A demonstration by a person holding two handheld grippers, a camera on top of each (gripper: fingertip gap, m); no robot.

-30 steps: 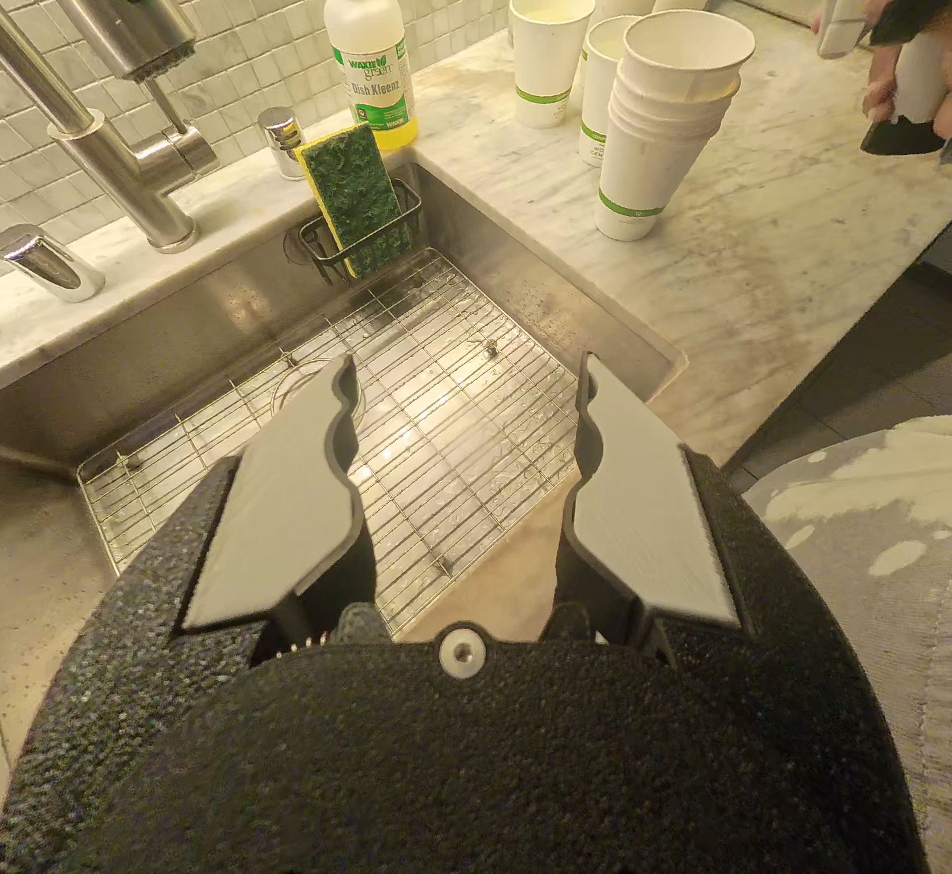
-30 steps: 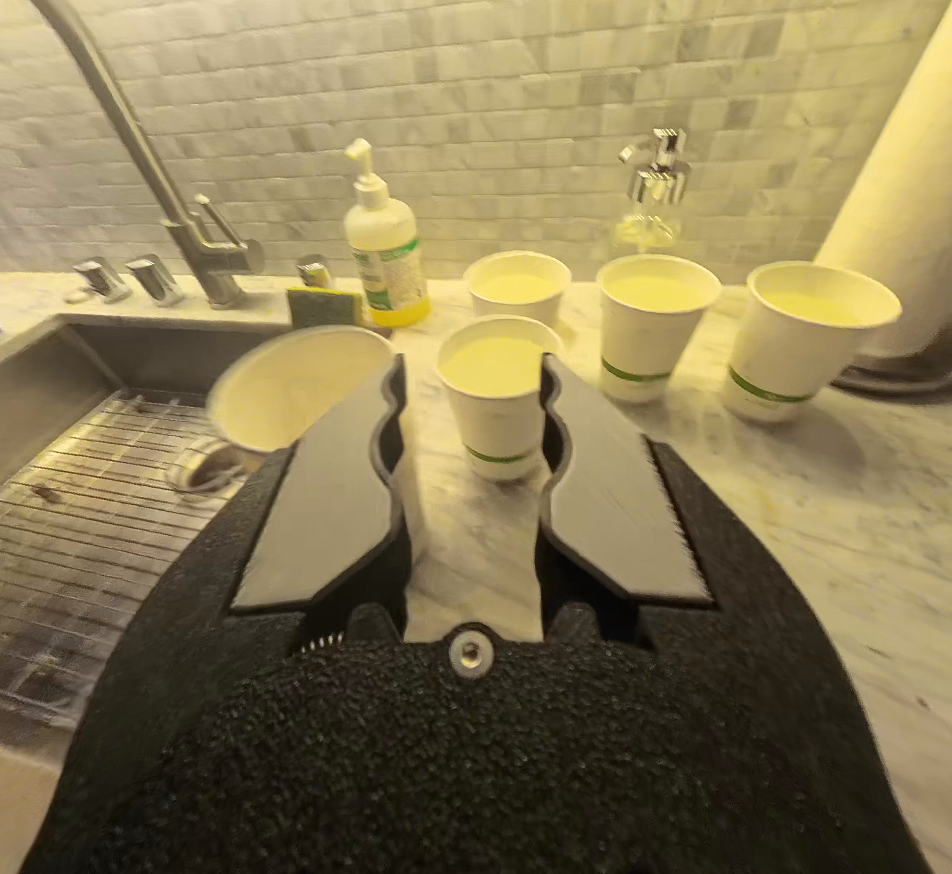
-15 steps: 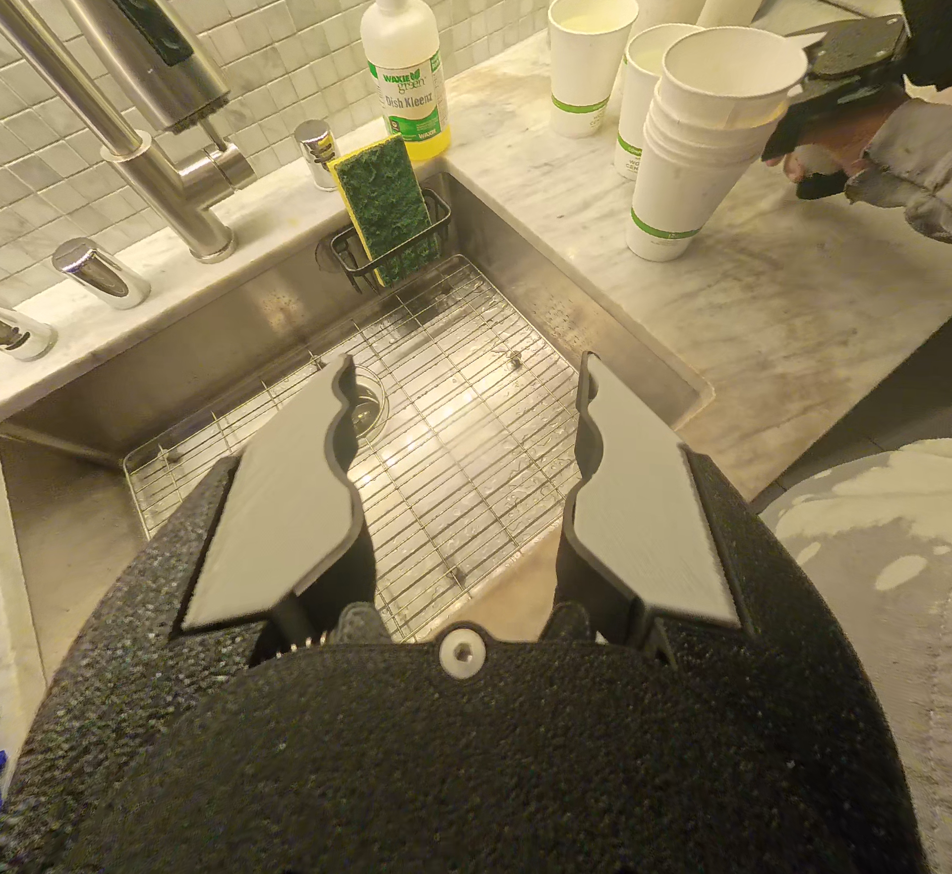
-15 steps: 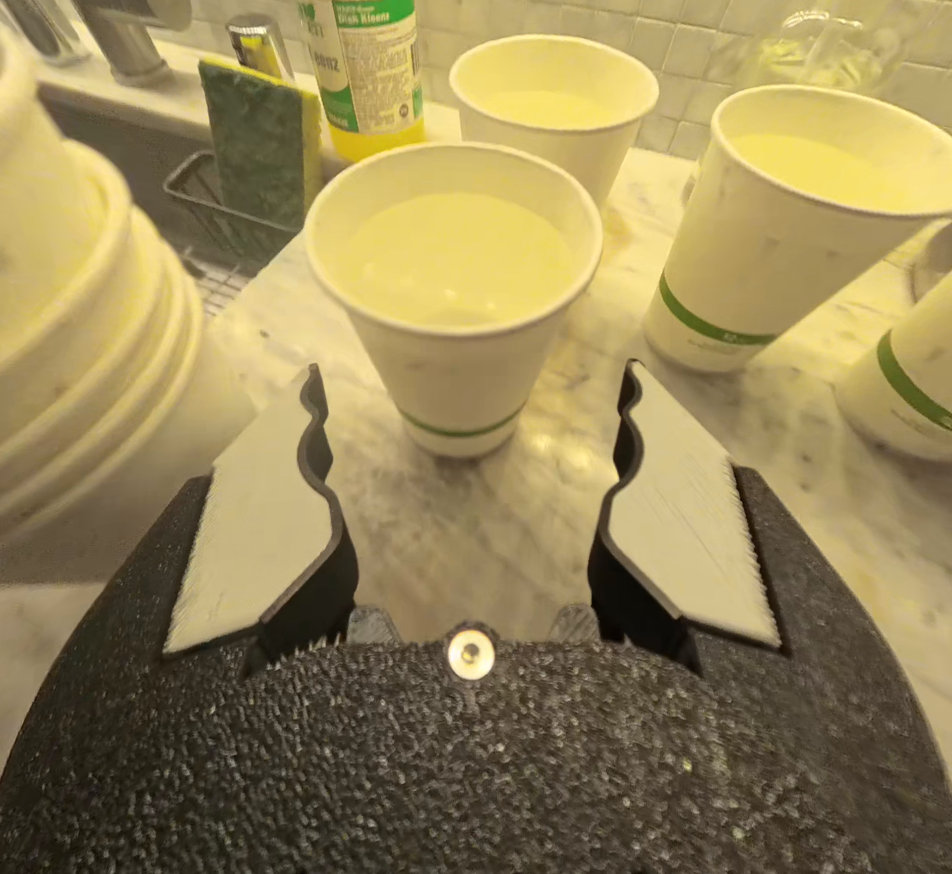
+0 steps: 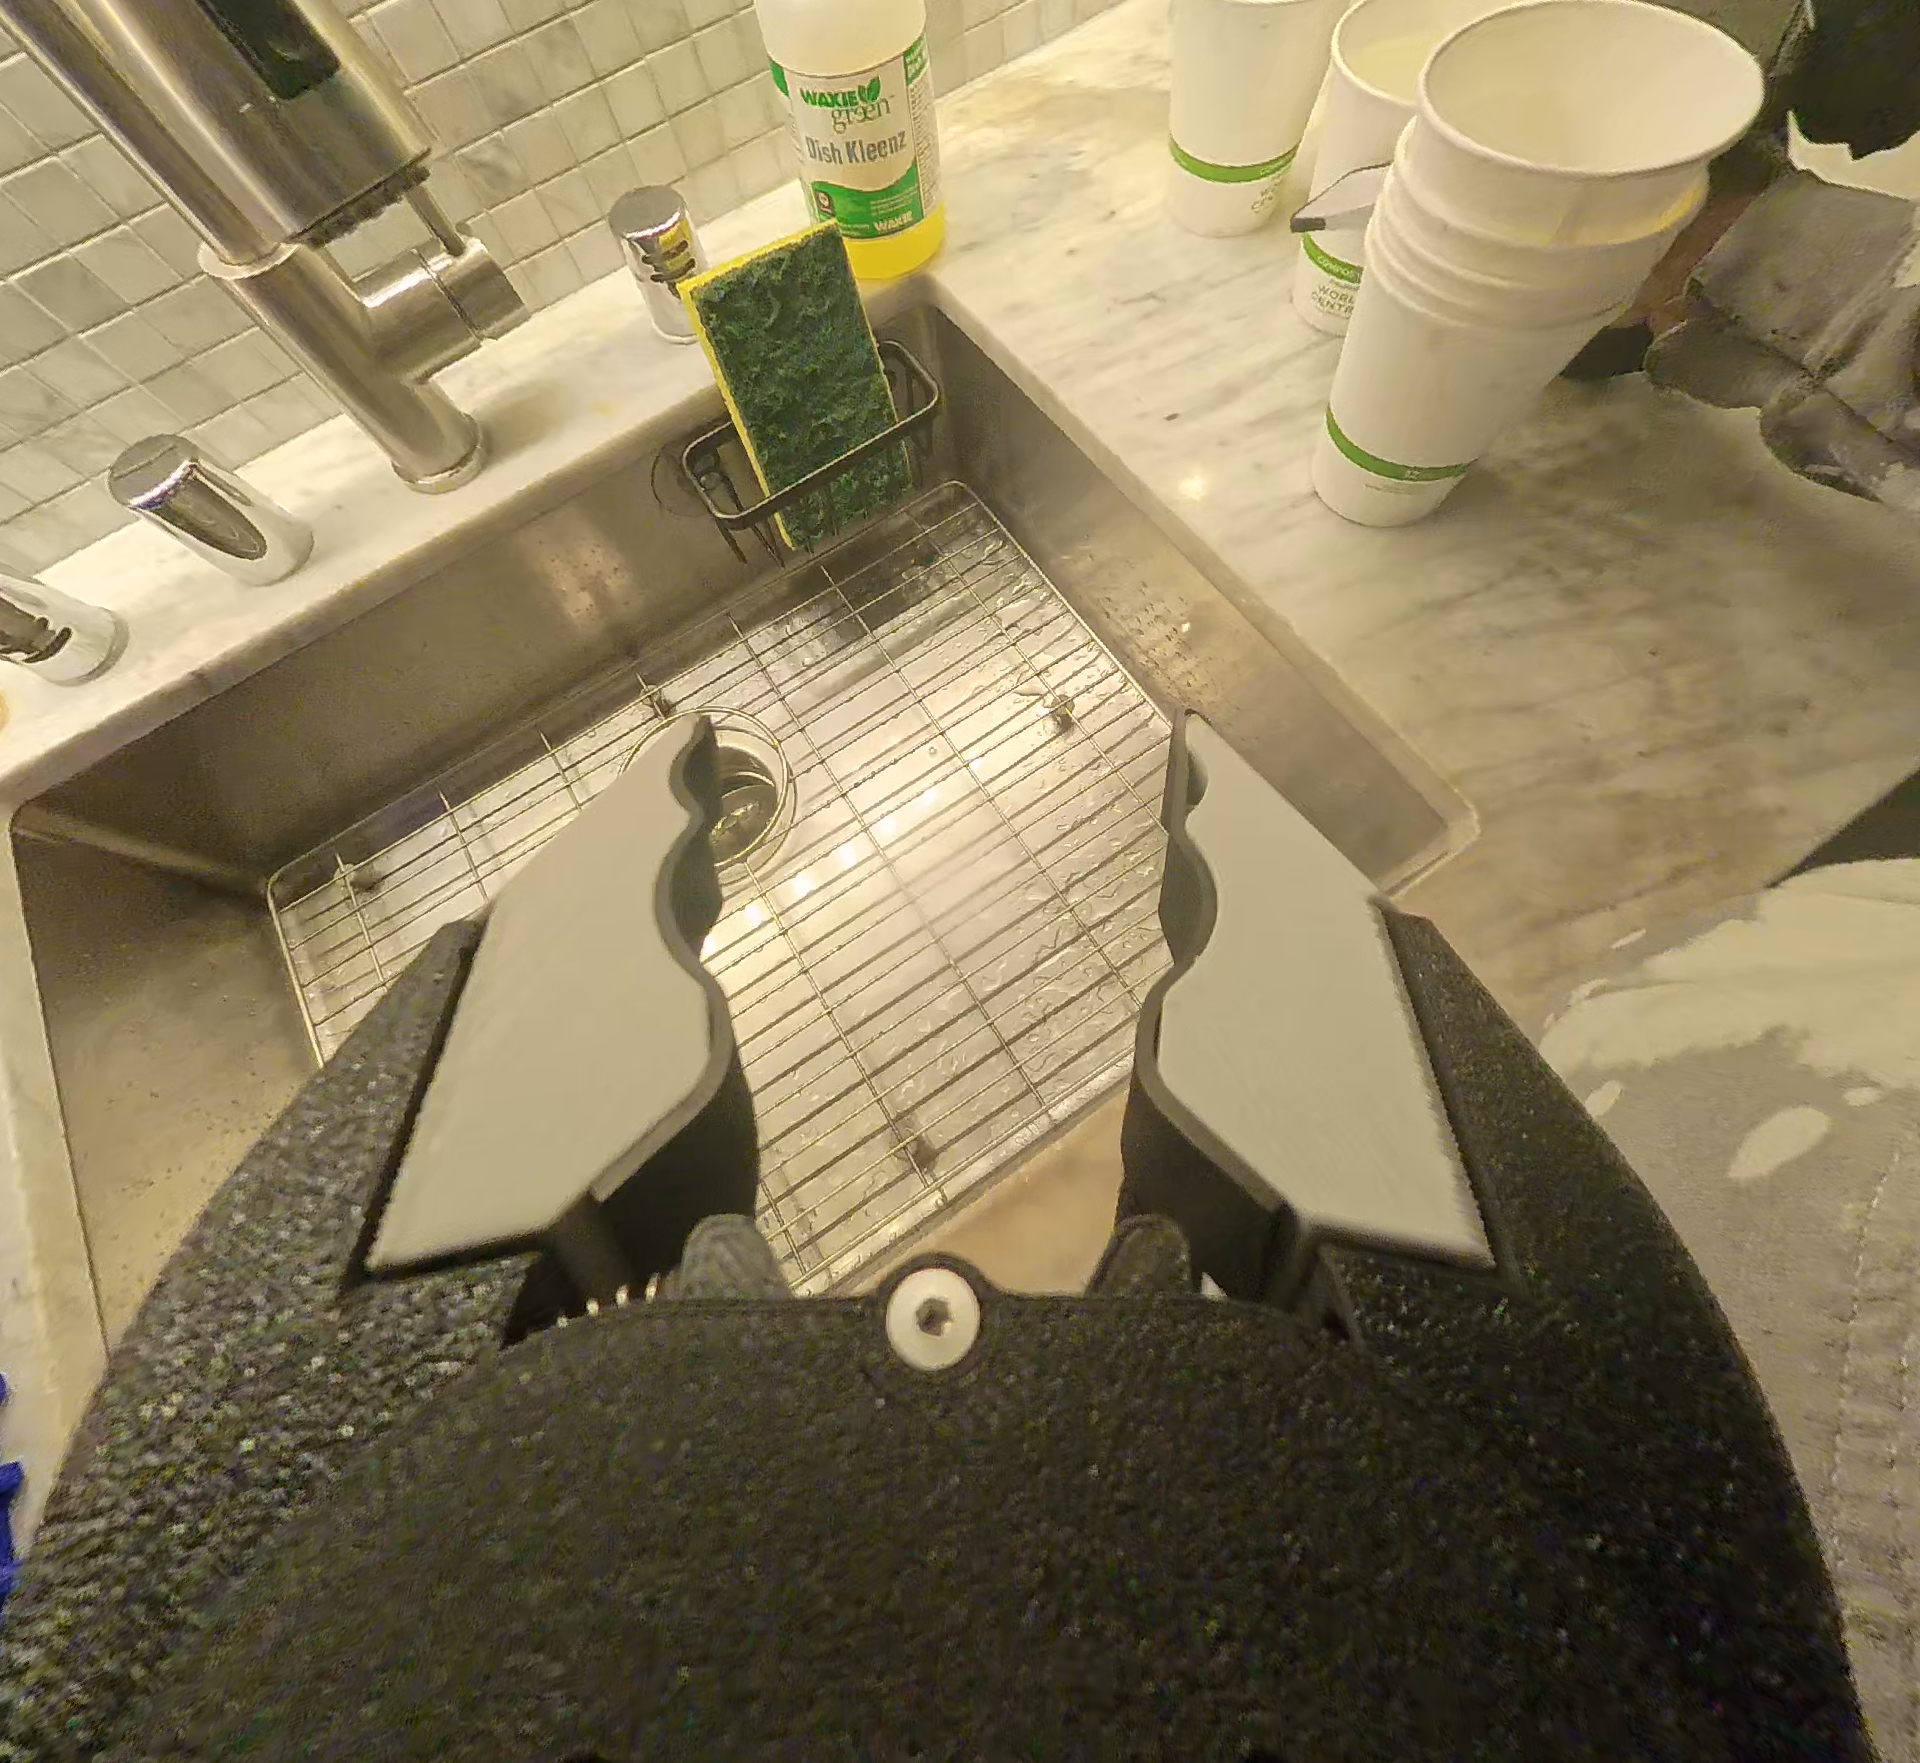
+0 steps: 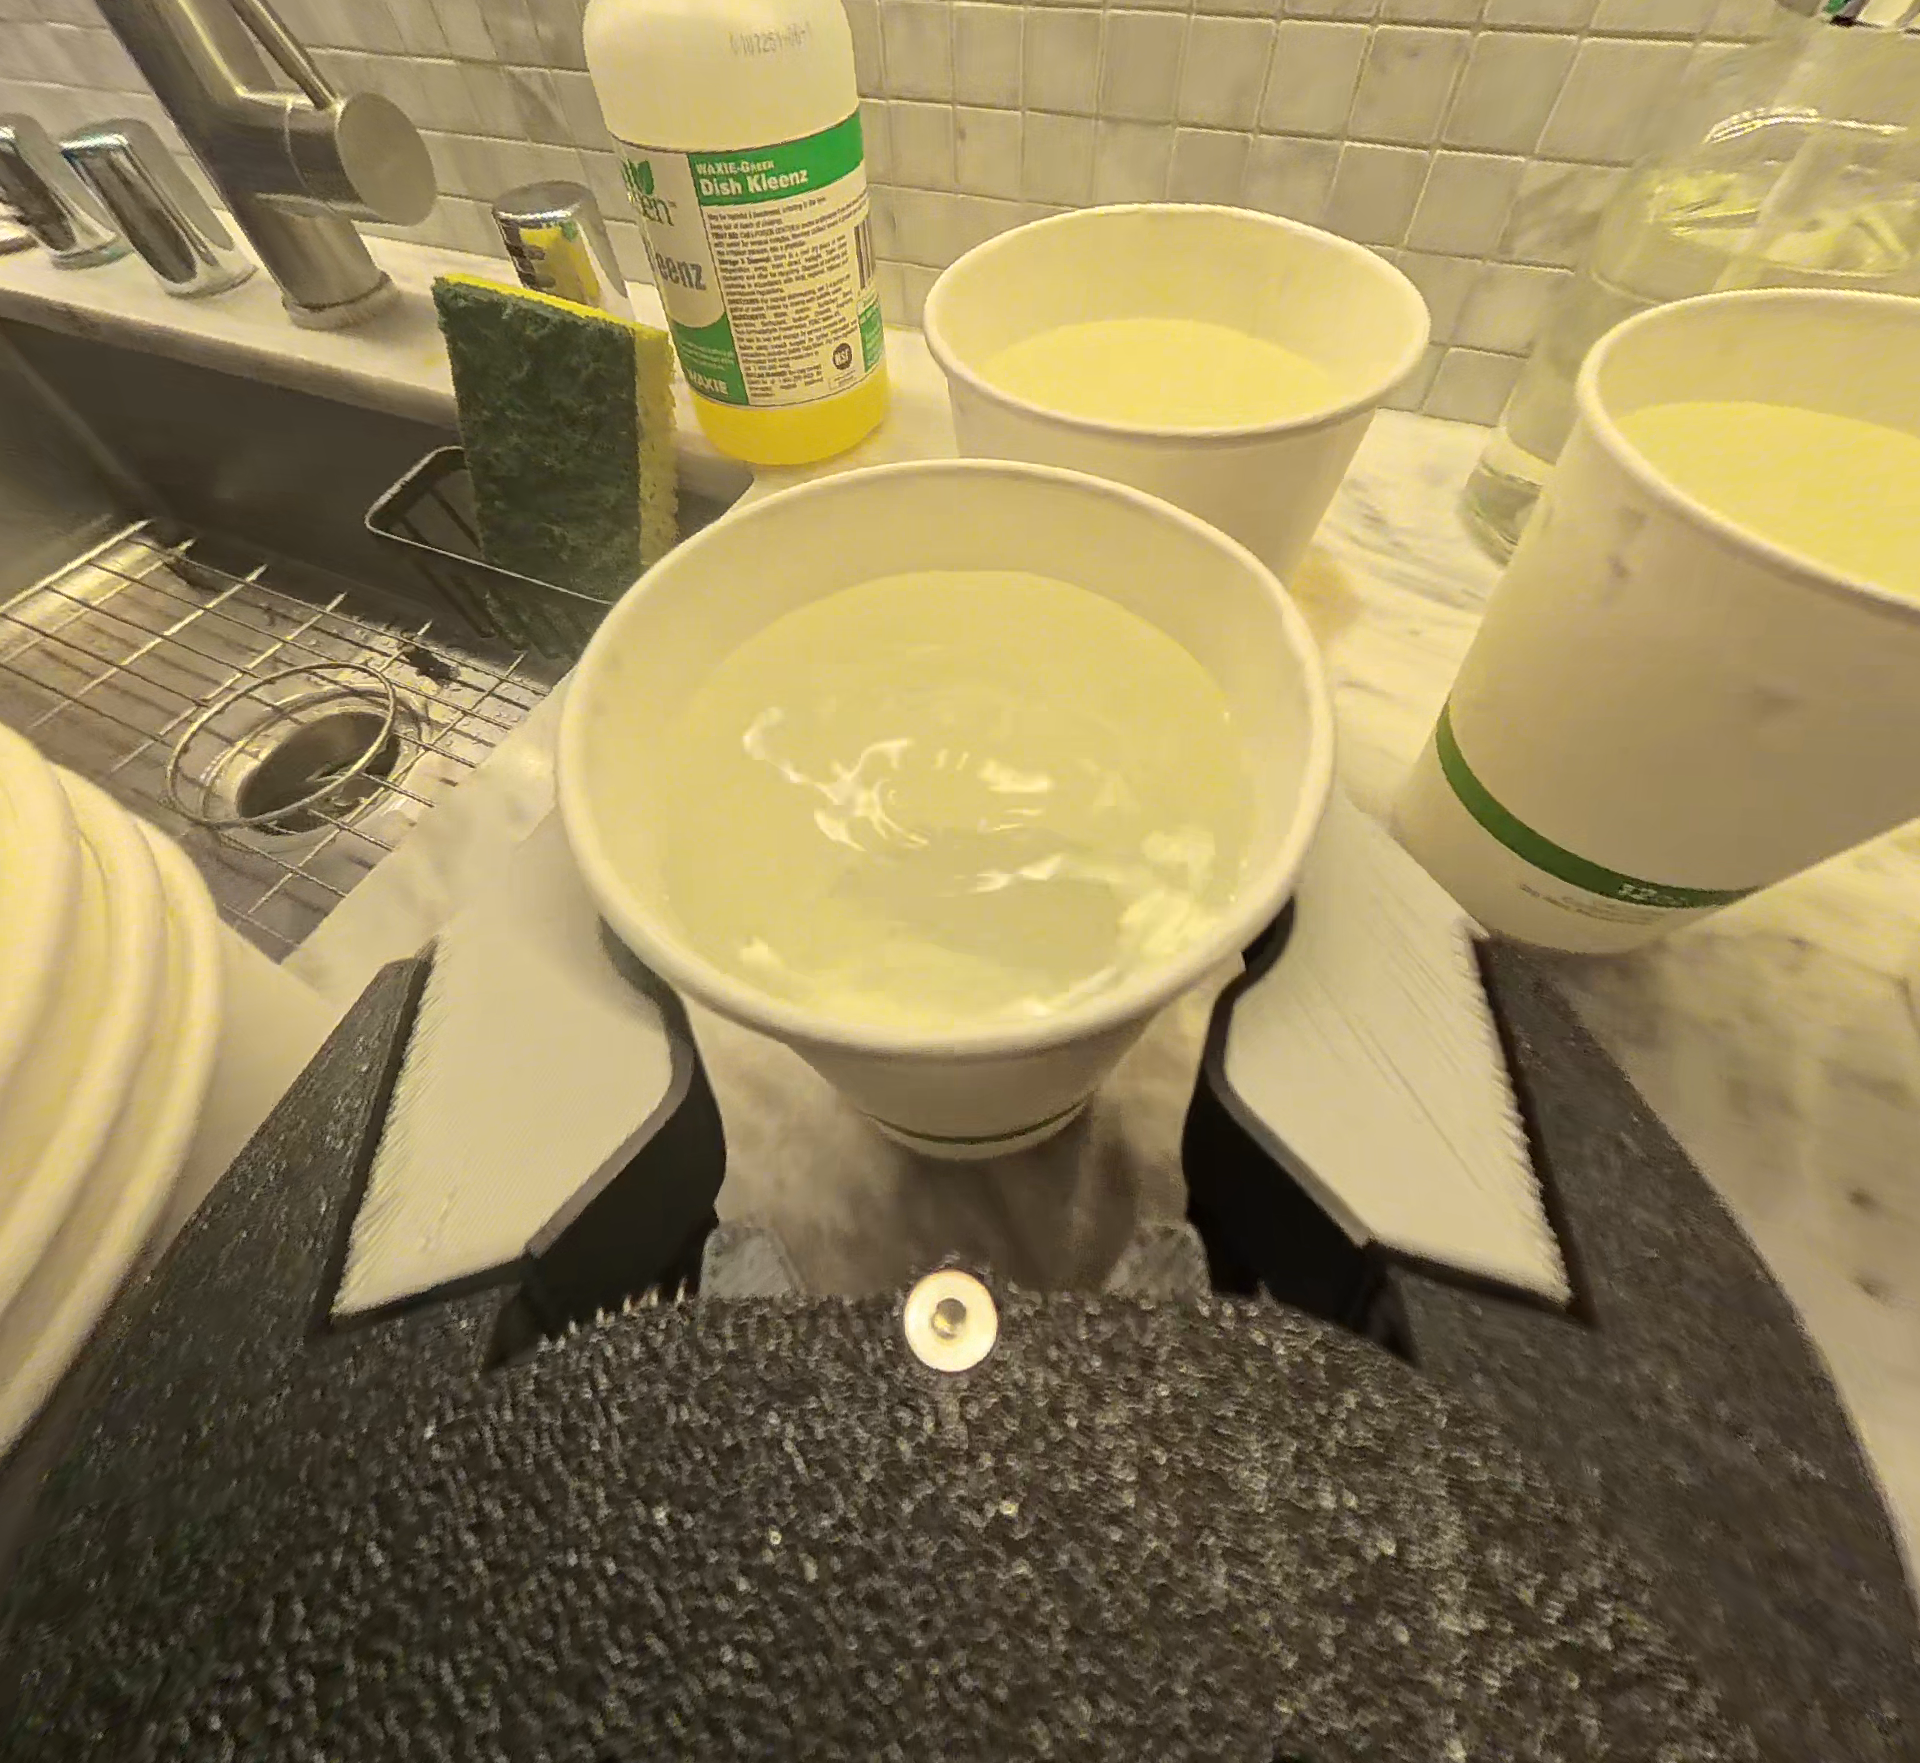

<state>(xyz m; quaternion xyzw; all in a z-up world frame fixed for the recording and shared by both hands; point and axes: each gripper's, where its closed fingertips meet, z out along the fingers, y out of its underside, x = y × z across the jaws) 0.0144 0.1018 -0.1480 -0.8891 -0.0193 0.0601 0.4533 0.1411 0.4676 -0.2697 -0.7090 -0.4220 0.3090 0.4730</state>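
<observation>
Two grippers, two diff states. Left gripper [image 5: 940,747]: fingers spread wide, holding nothing, hanging over the wet wire grid [image 5: 935,986] in the steel sink [image 5: 1247,570].

Right gripper [image 6: 951,934]: fingers flank a white paper cup w/ green band [image 6: 940,778], nearly brimful of pale liquid, standing on the marble surface [image 6: 1662,1090] just beside the sink edge. The cup rim hides the fingertips, so can't tell if they press the wall or just bracket it.

Risks, my read: the liquid is already rippling, and a hard squeeze could buckle the thin paper & spill. A tilt would slop it over. The stack of empty white cups [image 6: 83,986] sits close on the left and could be clipped.

Only the right view shows the fill level. Only the left view shows the whole sink and the full height of the stack. Farther back: green-yellow sponge [image 5: 800,383], white soap bottle [image 5: 862,72].
</observation>
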